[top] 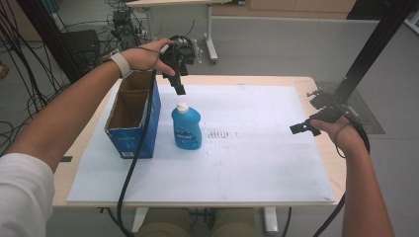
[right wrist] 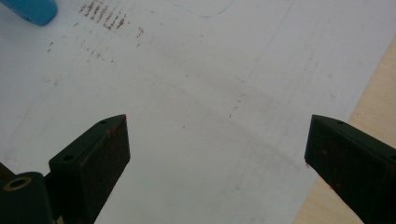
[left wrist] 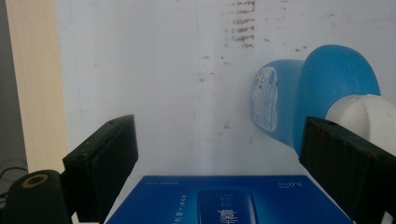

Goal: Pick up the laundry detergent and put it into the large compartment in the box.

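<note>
A blue bottle (top: 187,127) with a white cap stands upright on the white board (top: 257,163), just right of an open blue cardboard box (top: 132,118). My left gripper (top: 179,86) hangs in the air a little above and behind the bottle's cap, pointing down. In the left gripper view its jaws stand wide apart with nothing between them; the bottle (left wrist: 322,98) lies toward the right jaw and the box's top edge (left wrist: 224,200) is below. My right gripper (top: 302,128) hovers open over the board's right side, far from the bottle (right wrist: 30,10).
The board covers a light wooden table (top: 323,89). A black cable (top: 136,153) trails from the left gripper across the box's front and off the near edge. Floor cables and desk legs lie beyond the table.
</note>
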Demonstrator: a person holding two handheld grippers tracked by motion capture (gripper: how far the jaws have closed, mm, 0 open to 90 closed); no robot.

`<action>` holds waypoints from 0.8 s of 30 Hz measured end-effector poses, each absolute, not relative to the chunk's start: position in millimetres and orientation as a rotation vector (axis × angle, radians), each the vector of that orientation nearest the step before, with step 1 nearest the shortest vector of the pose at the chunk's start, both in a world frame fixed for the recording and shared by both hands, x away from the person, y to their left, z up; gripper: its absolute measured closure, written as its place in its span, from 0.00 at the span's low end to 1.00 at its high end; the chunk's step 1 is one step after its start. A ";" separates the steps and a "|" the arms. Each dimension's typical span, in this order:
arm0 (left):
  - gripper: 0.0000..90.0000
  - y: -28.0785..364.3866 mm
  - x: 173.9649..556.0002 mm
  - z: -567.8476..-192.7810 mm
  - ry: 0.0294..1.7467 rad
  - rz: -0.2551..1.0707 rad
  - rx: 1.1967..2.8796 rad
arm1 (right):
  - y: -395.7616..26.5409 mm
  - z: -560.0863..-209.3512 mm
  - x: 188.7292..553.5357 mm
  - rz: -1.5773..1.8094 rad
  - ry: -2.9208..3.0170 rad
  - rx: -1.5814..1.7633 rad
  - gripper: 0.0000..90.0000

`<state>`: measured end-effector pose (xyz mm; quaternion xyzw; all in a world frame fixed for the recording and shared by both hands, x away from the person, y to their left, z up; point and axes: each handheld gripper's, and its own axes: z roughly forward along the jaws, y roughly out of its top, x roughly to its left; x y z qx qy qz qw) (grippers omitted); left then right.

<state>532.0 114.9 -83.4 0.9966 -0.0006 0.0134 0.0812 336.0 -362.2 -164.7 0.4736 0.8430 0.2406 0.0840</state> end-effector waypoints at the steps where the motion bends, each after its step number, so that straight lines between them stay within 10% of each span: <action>1: 0.13 115.3 530.8 -82.8 -0.003 0.044 2.974 | -362.6 -164.9 335.3 0.720 2.513 1.415 0.07; 24: 0.13 122.1 520.5 -72.5 0.014 0.083 2.965 | -358.1 -163.7 334.8 0.715 2.523 1.401 0.07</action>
